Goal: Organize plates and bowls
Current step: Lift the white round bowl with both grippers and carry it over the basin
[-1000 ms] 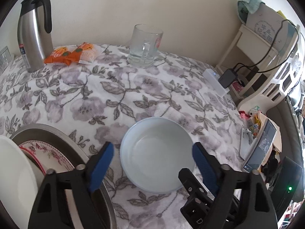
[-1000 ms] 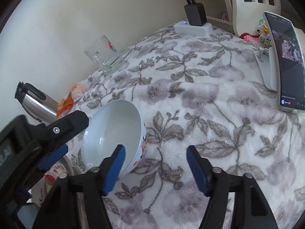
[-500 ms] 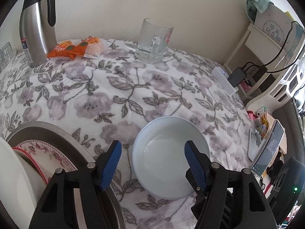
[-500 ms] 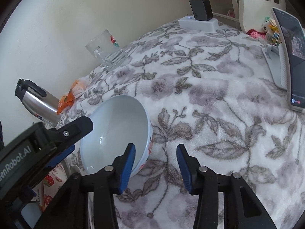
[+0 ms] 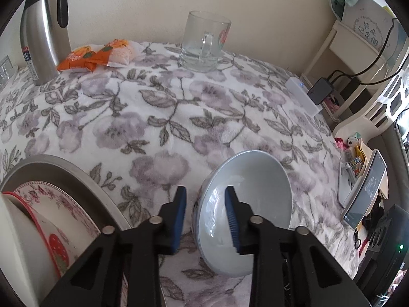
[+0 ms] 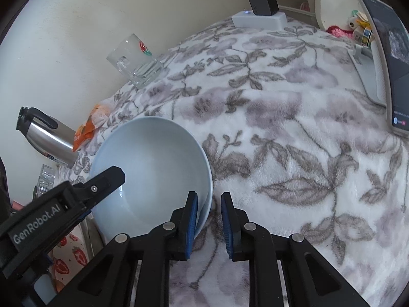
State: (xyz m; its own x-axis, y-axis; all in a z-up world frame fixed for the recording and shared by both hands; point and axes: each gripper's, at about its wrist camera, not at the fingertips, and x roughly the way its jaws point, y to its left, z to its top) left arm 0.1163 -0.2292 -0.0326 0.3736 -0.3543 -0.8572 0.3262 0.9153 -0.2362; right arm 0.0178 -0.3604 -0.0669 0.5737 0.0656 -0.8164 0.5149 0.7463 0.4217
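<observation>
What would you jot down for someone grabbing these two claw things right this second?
Left gripper: closed on the pale bowl's near rim, one pad inside and one outside.
Right gripper: straddles the opposite rim, narrowed; contact unclear.
Bowl: tipped on the flowered cloth.
Metal basin: at the left, already holding patterned plates.
Left to do: carry the bowl over to the basin.

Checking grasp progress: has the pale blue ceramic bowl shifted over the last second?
Yes. The pale blue ceramic bowl has tipped up off the floral cloth, its left rim raised between the left gripper fingers.
</observation>
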